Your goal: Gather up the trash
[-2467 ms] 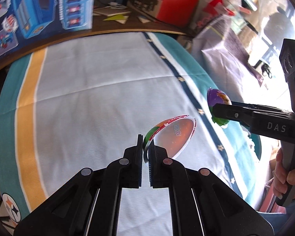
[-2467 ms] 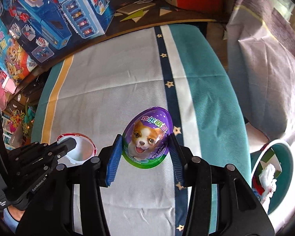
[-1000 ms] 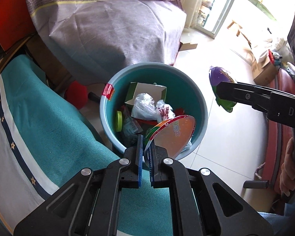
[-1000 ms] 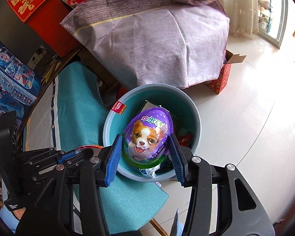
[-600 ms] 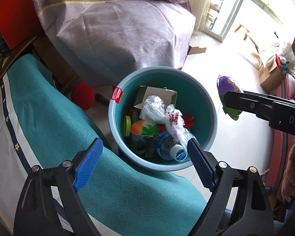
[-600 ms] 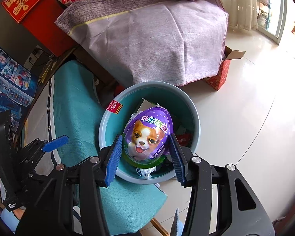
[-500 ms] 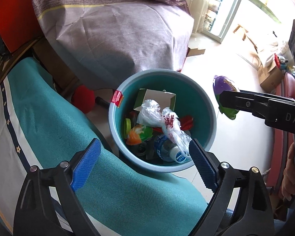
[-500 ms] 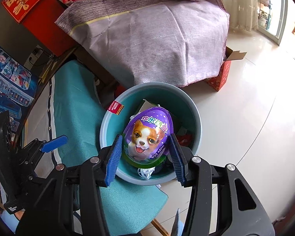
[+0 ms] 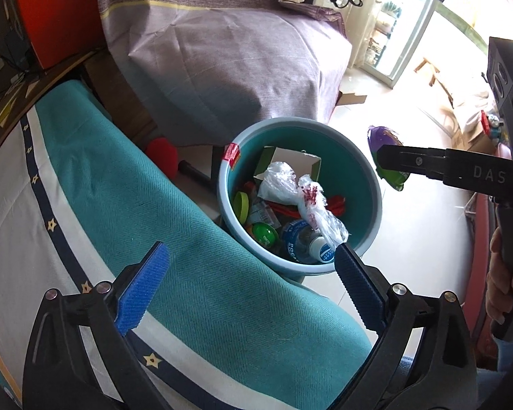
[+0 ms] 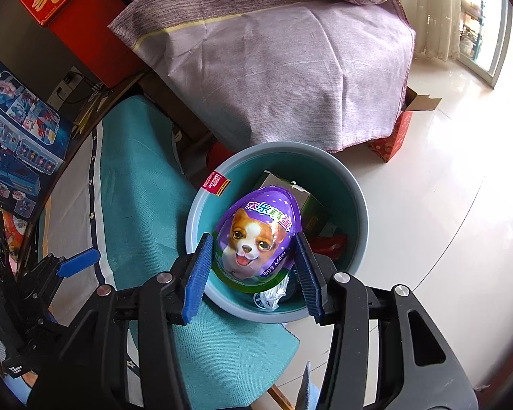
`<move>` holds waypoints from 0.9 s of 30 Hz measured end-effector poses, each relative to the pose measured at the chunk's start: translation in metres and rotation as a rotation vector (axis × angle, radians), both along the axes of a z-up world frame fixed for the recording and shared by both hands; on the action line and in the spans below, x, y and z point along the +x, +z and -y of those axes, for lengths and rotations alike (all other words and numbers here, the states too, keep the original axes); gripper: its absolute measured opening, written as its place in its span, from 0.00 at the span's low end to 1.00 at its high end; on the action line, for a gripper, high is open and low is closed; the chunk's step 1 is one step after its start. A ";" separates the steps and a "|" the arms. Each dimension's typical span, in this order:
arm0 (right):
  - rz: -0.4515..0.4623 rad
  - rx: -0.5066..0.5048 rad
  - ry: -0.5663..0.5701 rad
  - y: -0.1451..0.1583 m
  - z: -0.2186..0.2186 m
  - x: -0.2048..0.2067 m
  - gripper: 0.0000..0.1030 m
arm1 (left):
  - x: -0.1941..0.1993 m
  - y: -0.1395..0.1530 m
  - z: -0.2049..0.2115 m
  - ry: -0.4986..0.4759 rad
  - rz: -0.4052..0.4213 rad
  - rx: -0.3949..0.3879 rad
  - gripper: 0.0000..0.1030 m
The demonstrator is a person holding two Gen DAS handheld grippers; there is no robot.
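- Left tongs [image 9: 251,283]: jaws spread wide, having just been opening; nothing between the blue pads [image 9: 143,288].
- Beneath the left tongs lies the teal cloth [image 9: 147,198] covering the table edge; the bin [image 9: 372,184] stands on the floor just beyond and below their tips.
- Right tongs [image 10: 251,271]: pads pinch the egg [image 10: 256,235] on both sides, holding it upright, with the dog picture facing the camera.
- Egg position: directly above the bin's opening in the right wrist view, clear of the contents. In the left wrist view it [image 9: 386,143] shows to the right of the left tongs, past the bin's far rim.
- Bin contents, ahead of the left tongs: an open carton [image 9: 287,160], a crumpled plastic bag [image 9: 301,198], a bottle [image 9: 311,242] with a white cap, a green capsule [image 9: 265,234], a yellow-green lid [image 9: 241,205], red wrappers [image 9: 335,201].
- A red label [image 9: 232,154] sits on the bin's near rim.
- A hand [image 9: 502,283] grips the handle of the right tongs at the right edge of the left wrist view.
- Beyond the bin: furniture under a purple cover [image 10: 284,61]; a red box [image 10: 393,140] stands on the floor at its corner.
- Left of the right tongs, past the cloth: blue toy boxes [image 10: 13,136].
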State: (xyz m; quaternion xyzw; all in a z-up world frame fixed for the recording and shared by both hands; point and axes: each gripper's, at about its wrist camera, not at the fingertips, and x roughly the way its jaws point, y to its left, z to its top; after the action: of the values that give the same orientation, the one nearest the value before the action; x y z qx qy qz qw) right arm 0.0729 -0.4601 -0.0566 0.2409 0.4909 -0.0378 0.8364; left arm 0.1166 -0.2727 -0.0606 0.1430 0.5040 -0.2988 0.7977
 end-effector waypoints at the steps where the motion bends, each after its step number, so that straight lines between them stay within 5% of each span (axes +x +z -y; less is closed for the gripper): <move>1: -0.002 0.000 0.005 0.000 -0.002 0.001 0.45 | 0.000 0.002 -0.003 0.011 0.002 -0.006 0.94; 4: -0.005 0.001 0.022 0.000 -0.009 0.006 0.45 | 0.001 0.008 -0.013 0.042 0.018 -0.022 0.95; 6: -0.008 0.006 0.031 0.001 -0.013 0.010 0.66 | 0.002 0.010 -0.016 0.053 0.013 -0.021 0.96; 12: -0.016 -0.016 0.028 0.006 -0.018 0.009 0.80 | 0.003 0.008 -0.023 0.074 -0.002 -0.020 0.96; 27: 0.000 -0.120 0.031 0.030 -0.034 -0.037 0.91 | -0.020 0.027 -0.044 0.090 0.030 -0.053 0.96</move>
State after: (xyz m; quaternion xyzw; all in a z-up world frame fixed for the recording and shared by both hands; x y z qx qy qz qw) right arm 0.0363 -0.4266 -0.0271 0.1827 0.4915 -0.0541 0.8498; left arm 0.0963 -0.2285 -0.0341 0.1034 0.4899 -0.2737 0.8212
